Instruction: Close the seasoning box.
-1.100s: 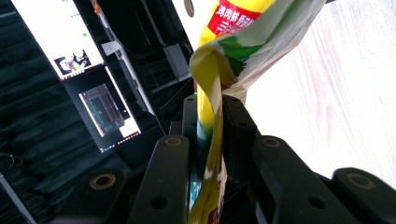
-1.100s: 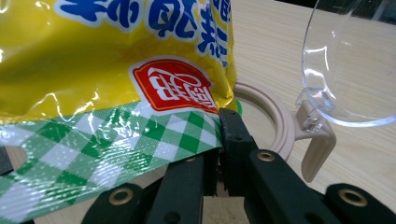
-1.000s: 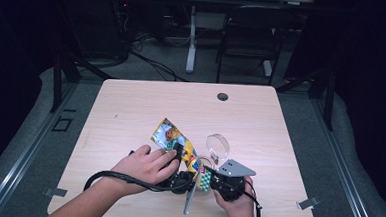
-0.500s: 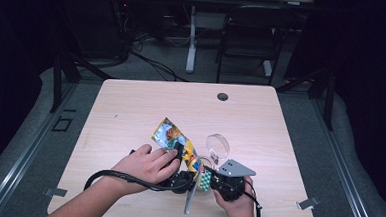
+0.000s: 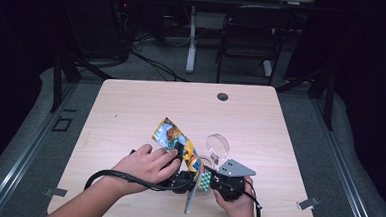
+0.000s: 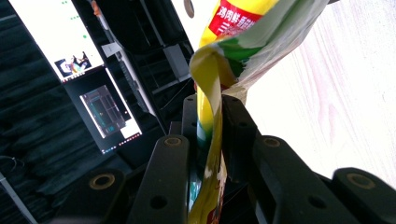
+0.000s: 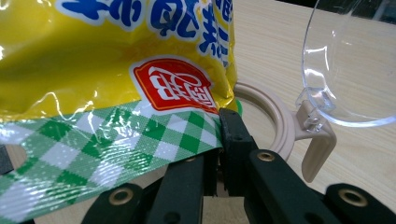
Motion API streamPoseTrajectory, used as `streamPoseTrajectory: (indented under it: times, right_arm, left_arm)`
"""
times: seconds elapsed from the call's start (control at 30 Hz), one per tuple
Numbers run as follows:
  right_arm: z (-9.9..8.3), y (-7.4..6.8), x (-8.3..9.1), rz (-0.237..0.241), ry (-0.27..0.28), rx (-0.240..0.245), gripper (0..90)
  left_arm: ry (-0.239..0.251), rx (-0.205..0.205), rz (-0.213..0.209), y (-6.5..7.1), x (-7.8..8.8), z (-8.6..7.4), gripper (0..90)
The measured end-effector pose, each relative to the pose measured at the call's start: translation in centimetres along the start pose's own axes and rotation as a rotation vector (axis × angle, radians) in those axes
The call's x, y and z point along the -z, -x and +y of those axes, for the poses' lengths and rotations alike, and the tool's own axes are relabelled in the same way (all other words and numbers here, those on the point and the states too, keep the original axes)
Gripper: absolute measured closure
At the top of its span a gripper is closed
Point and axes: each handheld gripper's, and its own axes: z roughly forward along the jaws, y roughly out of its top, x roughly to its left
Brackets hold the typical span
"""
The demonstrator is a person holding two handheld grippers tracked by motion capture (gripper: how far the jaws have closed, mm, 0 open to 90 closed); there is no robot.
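A yellow snack bag [image 5: 172,134] with a green-checked sealed end is held over the front of the table between both grippers. My left gripper [image 5: 179,152] is shut on the bag; in the left gripper view its jaws pinch the folded yellow bag [image 6: 233,28] at my left gripper [image 6: 208,109]. My right gripper [image 5: 206,180] is shut on the checked end; in the right gripper view the bag [image 7: 93,56] fills the upper left and my right gripper [image 7: 215,135] clamps its lower corner.
A beige round container rim [image 7: 275,121] with a hinged clear lid [image 7: 345,60] standing open sits on the table just behind the bag, its lid [image 5: 218,145] right of it. A dark grommet [image 5: 222,96] marks the table's far edge. A grey strip [image 5: 190,201] hangs by the front edge.
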Motion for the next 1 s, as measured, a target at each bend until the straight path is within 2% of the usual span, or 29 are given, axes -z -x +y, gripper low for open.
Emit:
streamPoseTrajectory:
  times: [0.07, 0.17, 0.4, 0.67, 1.0]
  right_arm:
    - [0.00, 0.01, 0.00, 0.000, 0.000, 0.000, 86.9]
    - [0.01, -0.01, -0.03, -0.004, -0.001, 0.000, 86.9]
    - [0.01, 0.04, -0.04, -0.003, -0.001, -0.001, 86.9]
    - [0.02, 0.04, -0.04, -0.004, -0.002, 0.000, 86.9]
    - [0.02, 0.05, -0.07, -0.002, 0.000, -0.002, 86.9]
  left_arm:
    - [0.001, 0.005, -0.015, -0.04, 0.03, 0.03, 81.4]
    - [0.000, -0.006, -0.009, -0.17, 0.09, 0.15, 81.4]
    - [0.002, 0.001, -0.018, -0.25, 0.05, 0.20, 81.6]
    - [0.002, -0.005, -0.004, -0.39, 0.07, 0.34, 81.8]
    - [0.005, -0.003, -0.009, -0.57, 0.04, 0.51, 81.7]
